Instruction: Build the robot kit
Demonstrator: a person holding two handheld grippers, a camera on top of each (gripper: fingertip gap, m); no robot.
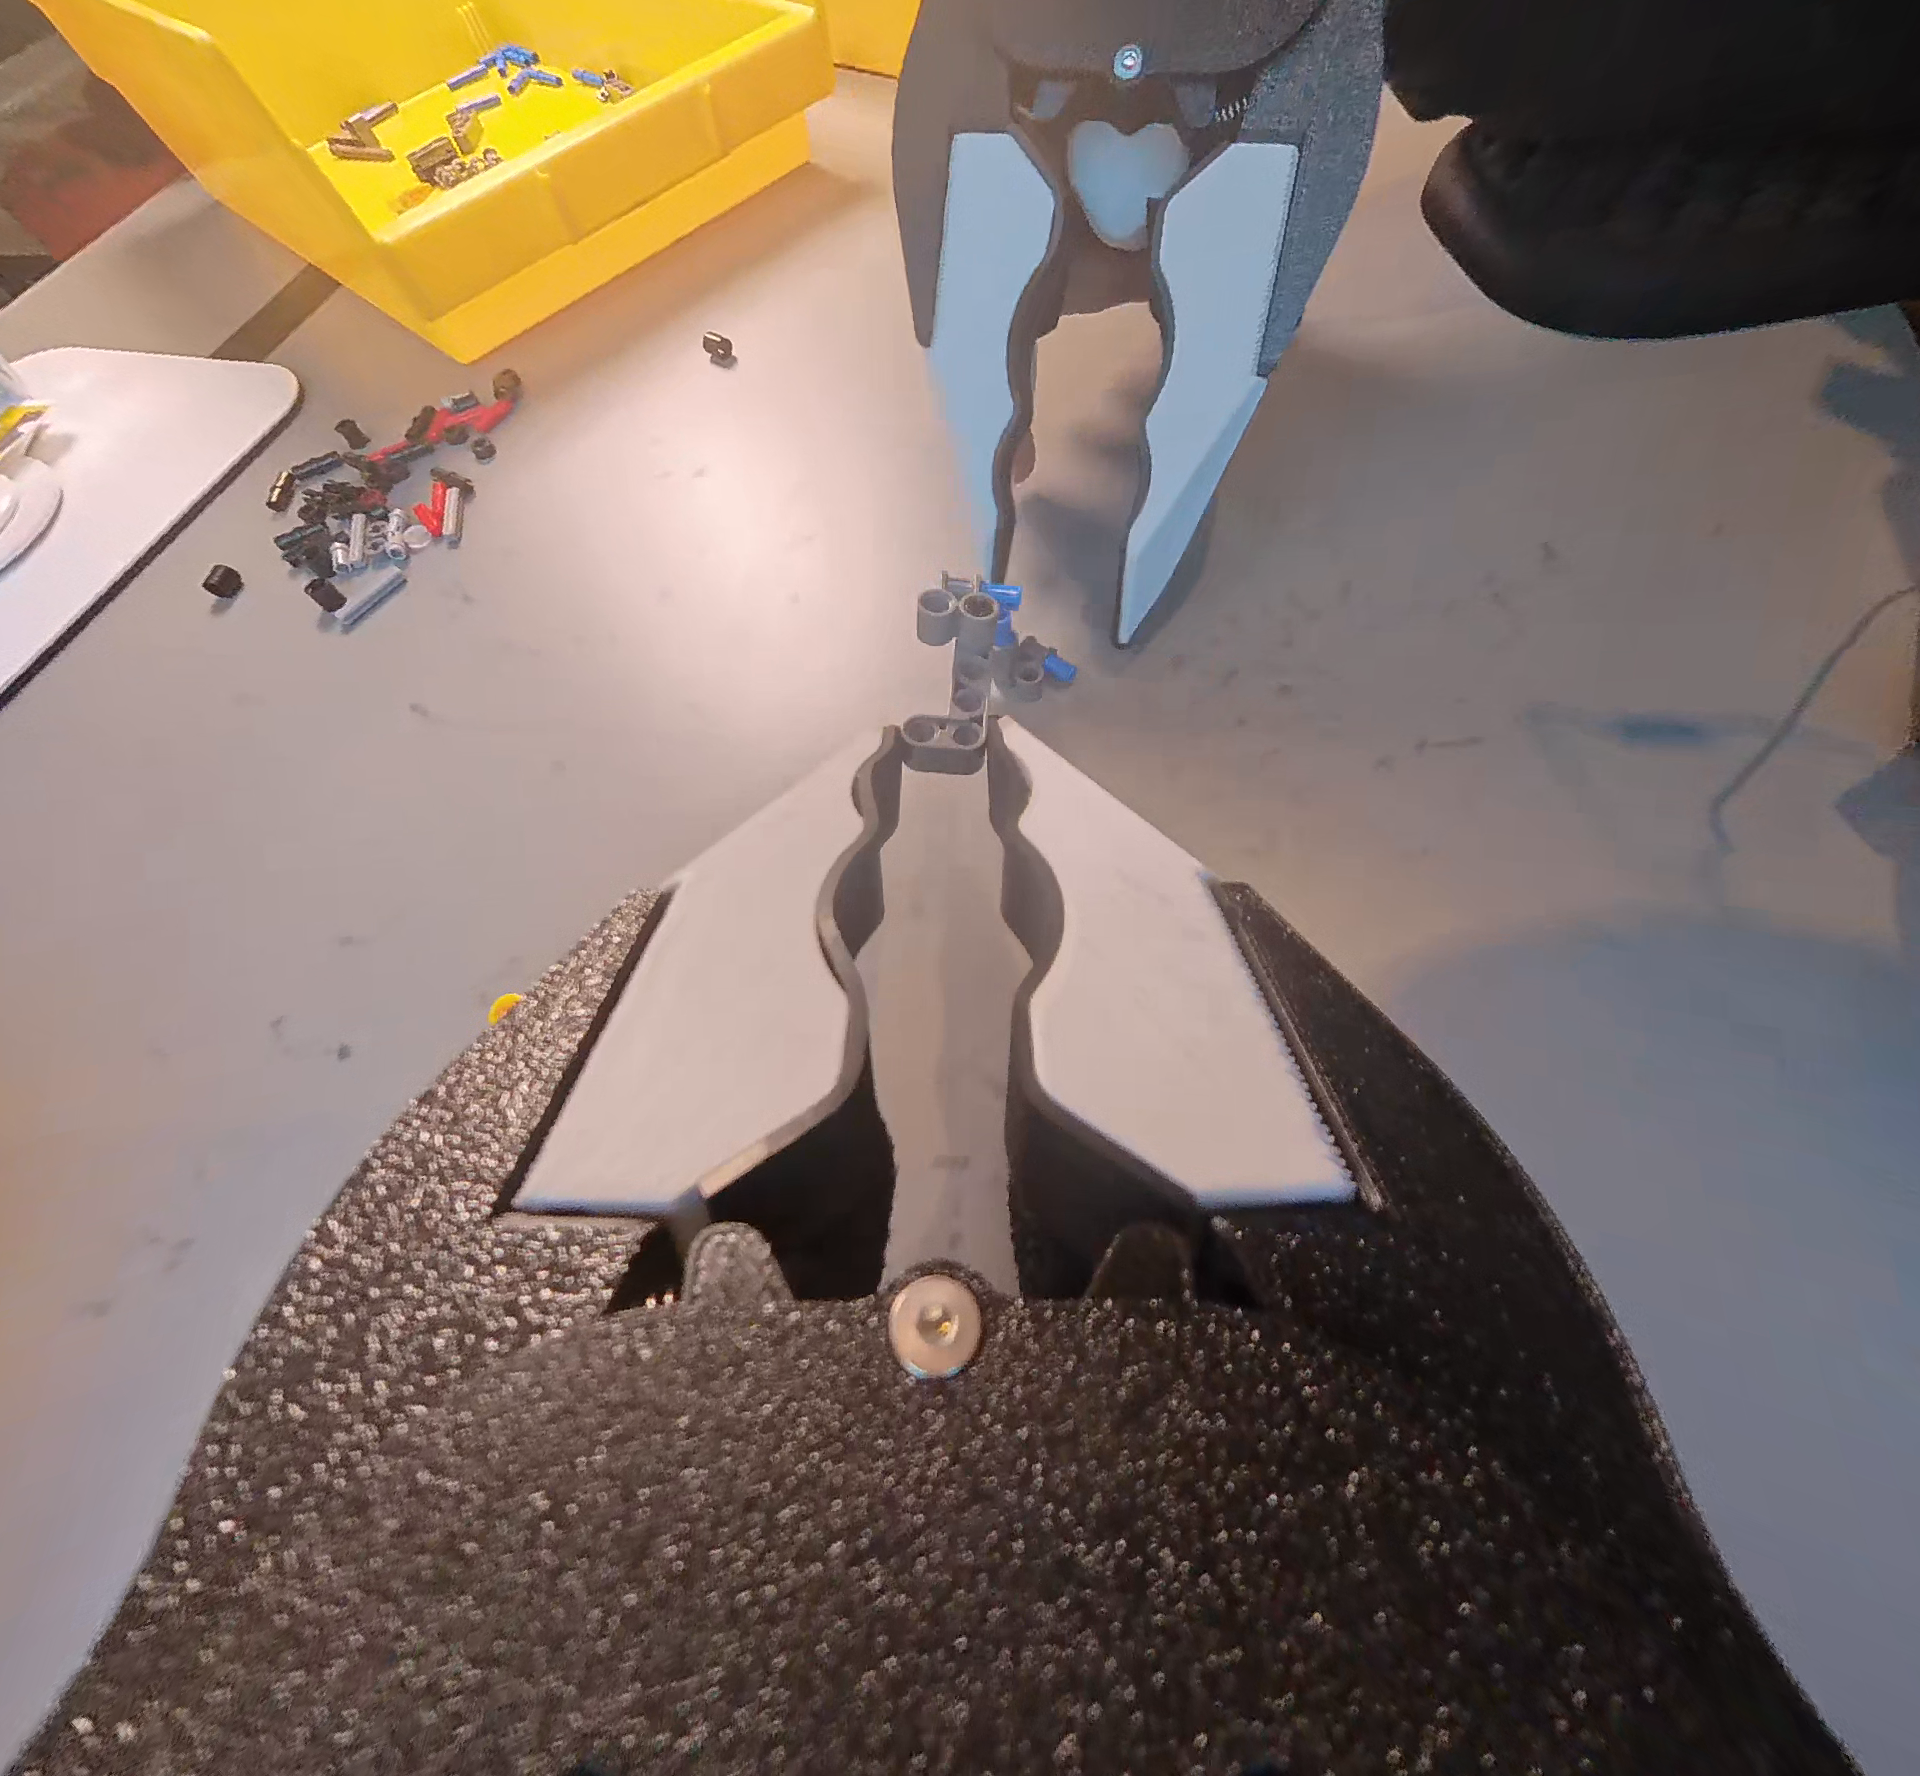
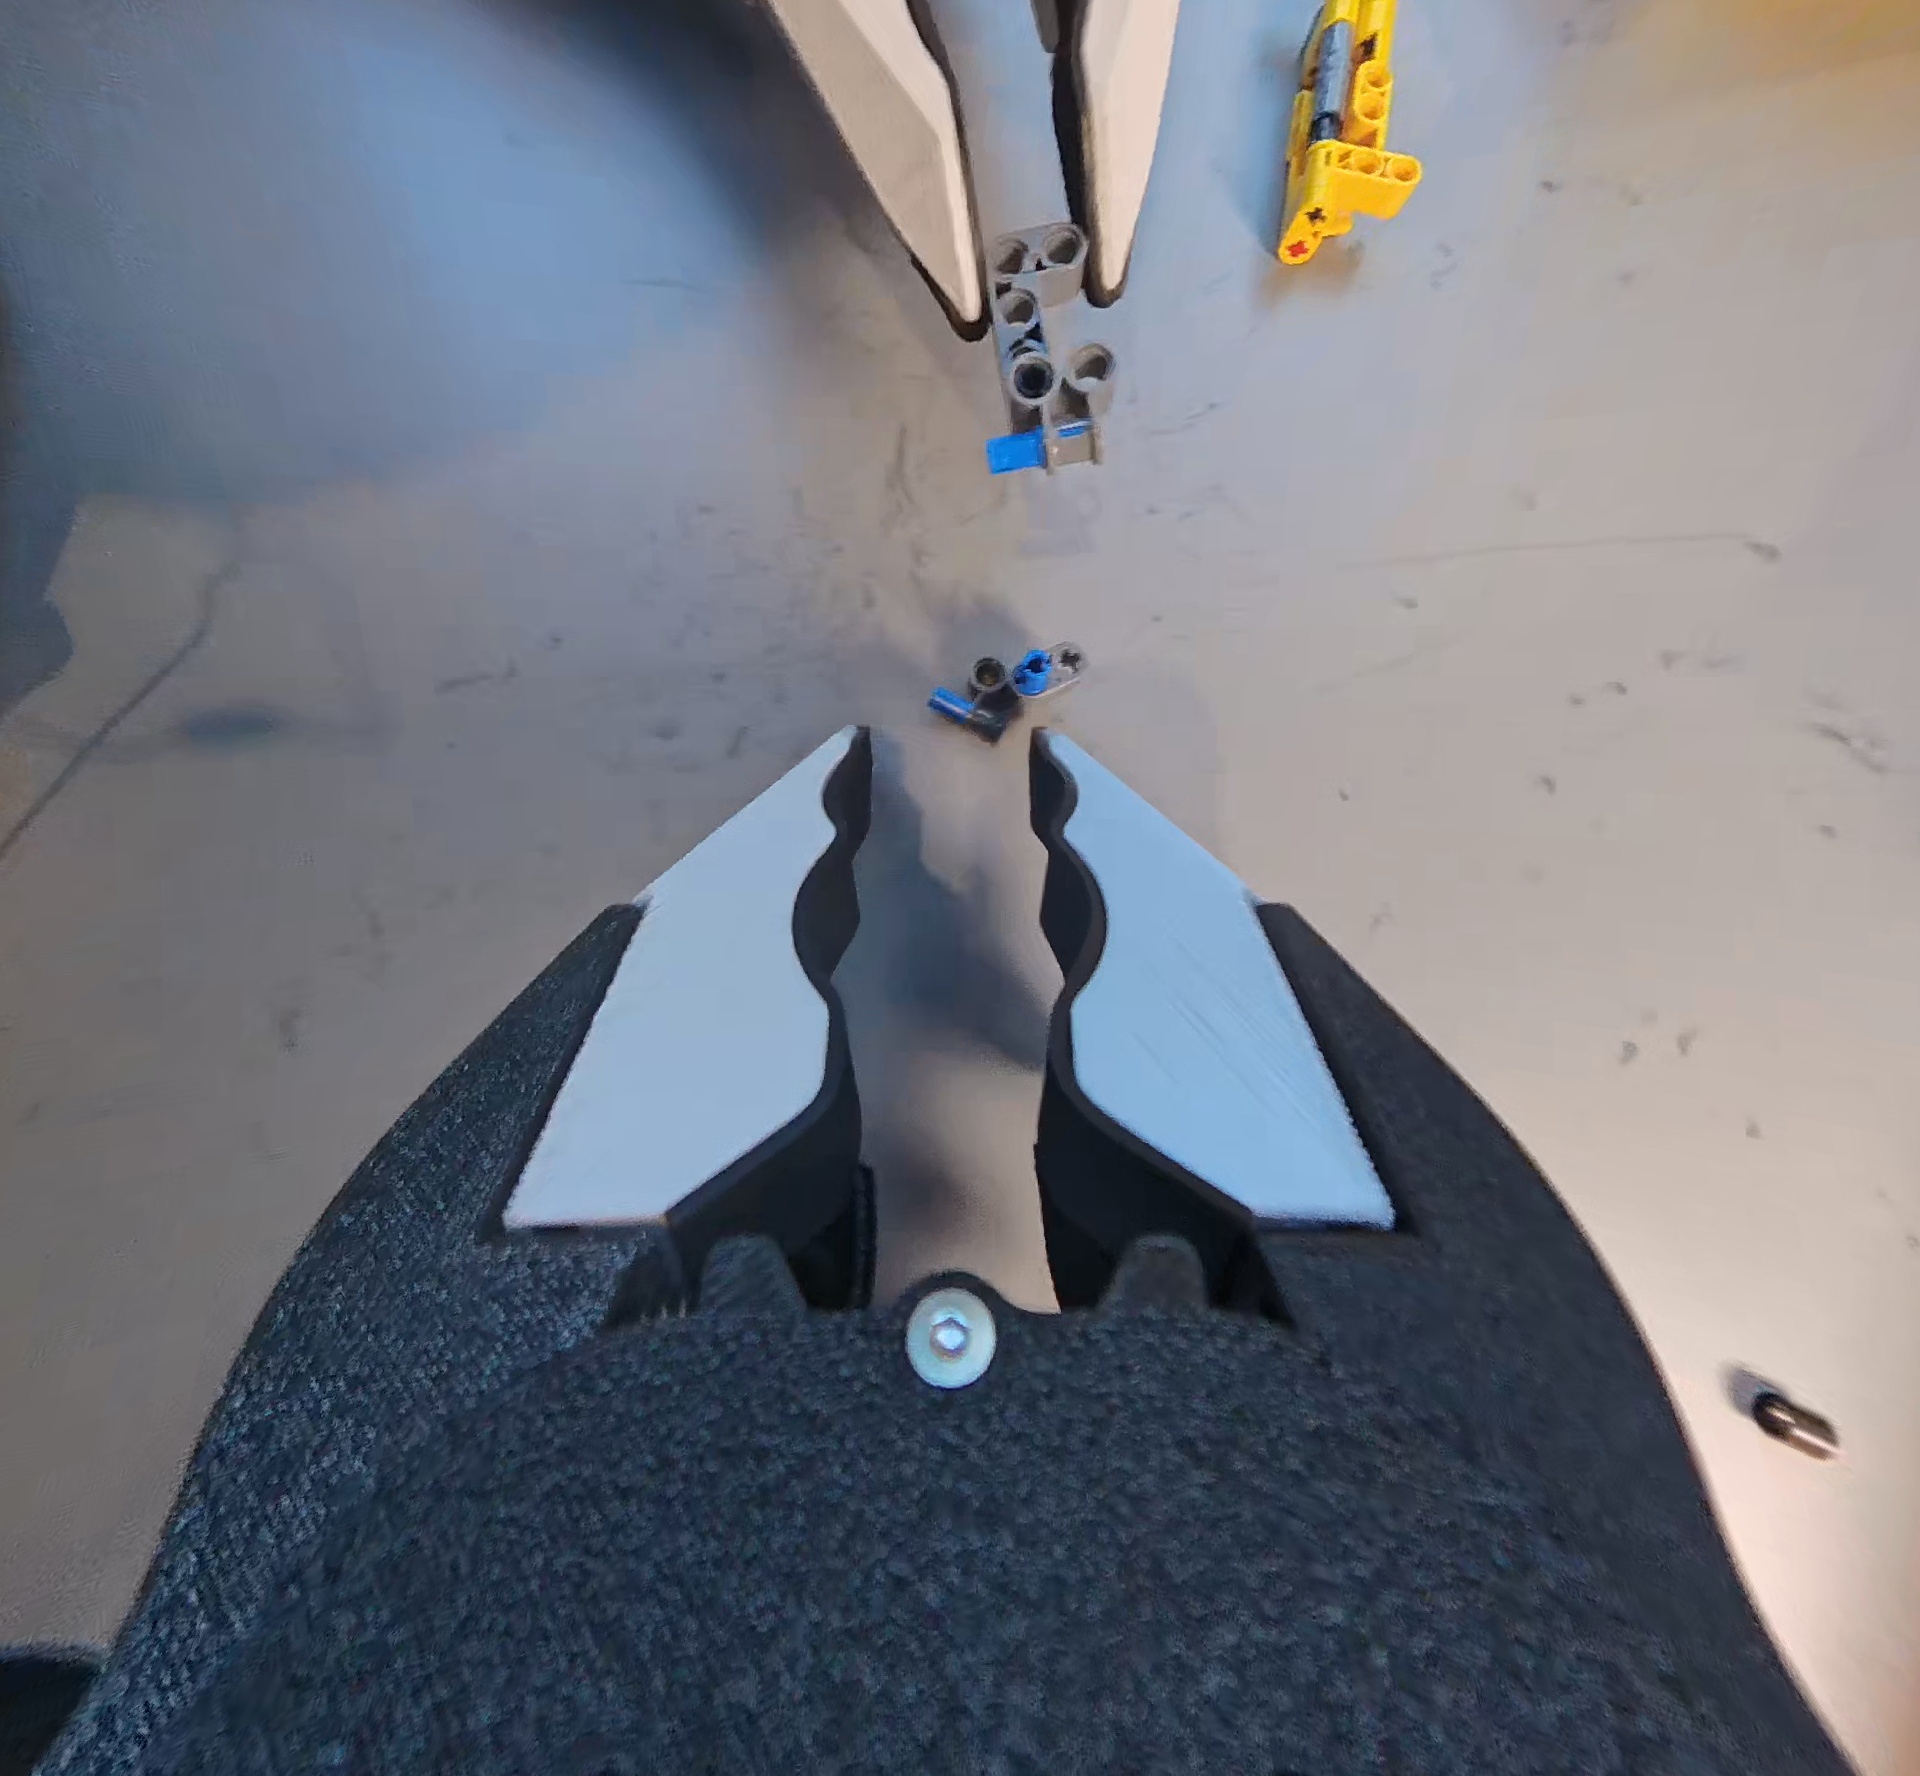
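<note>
grey holed beam piece [image 1: 951, 687] sits clamped in the left hand-held gripper [image 1: 940, 739]. right hand-held gripper [image 2: 951, 739] gapes empty over small blue-grey connectors [image 2: 1003, 687] on the desk [image 2: 1558, 687]; no readable writing.

Grey beam assembly [image 1: 951, 687] (blue-pinned), gripper-held

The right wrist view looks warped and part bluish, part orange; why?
Right wrist view: wide-angle lens bends the edges; the table is bluish left, warmer right; the hand-held gripper throws a soft shadow. Left wrist view: same bending; the yellow bin is brightly lit.
</note>
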